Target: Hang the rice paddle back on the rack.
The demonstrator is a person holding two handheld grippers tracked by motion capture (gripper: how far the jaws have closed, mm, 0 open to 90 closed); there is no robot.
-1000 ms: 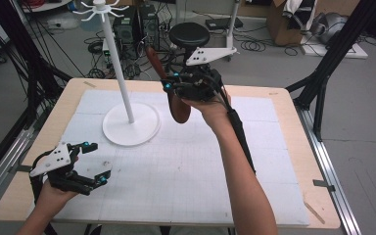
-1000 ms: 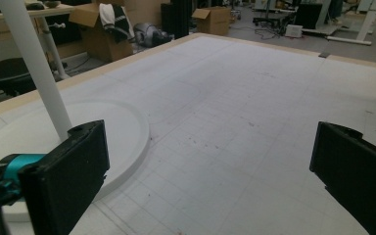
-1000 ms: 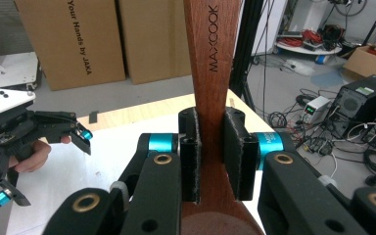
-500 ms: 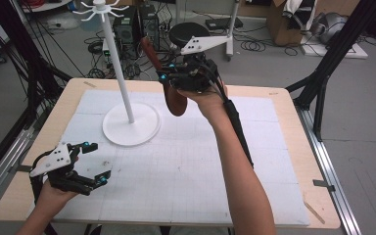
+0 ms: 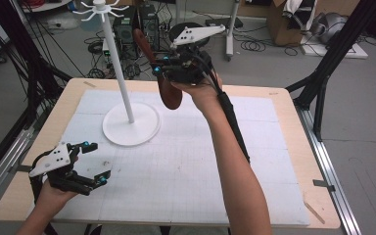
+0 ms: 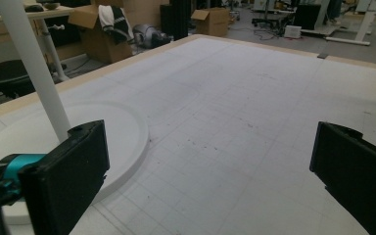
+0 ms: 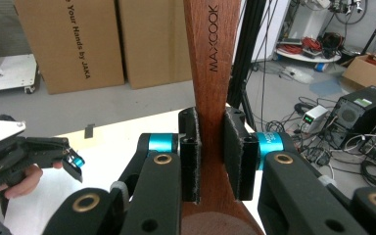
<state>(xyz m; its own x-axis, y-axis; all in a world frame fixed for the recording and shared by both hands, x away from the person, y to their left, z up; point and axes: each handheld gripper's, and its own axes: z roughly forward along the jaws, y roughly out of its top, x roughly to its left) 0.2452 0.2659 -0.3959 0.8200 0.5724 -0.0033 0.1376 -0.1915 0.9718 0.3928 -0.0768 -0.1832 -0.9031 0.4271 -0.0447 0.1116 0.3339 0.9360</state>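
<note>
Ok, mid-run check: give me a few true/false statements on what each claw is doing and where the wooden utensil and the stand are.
1. The right claw is shut on the wooden utensil. True.
2. The left claw grips the white stand. False: it is open, holding nothing, low over the mat.
3. The utensil lies flat on the mat. False: it is held up in the air.
4. The stand's round base sits on the mat. True.
</note>
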